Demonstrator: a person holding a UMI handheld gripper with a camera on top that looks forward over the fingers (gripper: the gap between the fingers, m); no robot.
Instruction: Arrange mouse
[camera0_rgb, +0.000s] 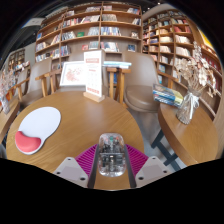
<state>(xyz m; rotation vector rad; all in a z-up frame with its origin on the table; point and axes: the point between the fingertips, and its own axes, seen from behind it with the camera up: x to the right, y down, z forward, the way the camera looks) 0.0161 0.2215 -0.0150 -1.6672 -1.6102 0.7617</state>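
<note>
A clear, see-through mouse (111, 153) sits between my two fingers, and both press on its sides. My gripper (111, 156) is shut on it, with the magenta pads (87, 157) showing on either side. The mouse is held over the near edge of a round wooden table (85, 115). A white mouse mat (41, 122) with a red wrist rest (27, 143) lies on the table ahead and to the left of the fingers.
A standing sign (93, 76) is at the table's far edge, with a chair (139, 98) beyond to the right. A second wooden table (196, 138) on the right holds books (167, 96). Bookshelves (95, 25) line the back of the room.
</note>
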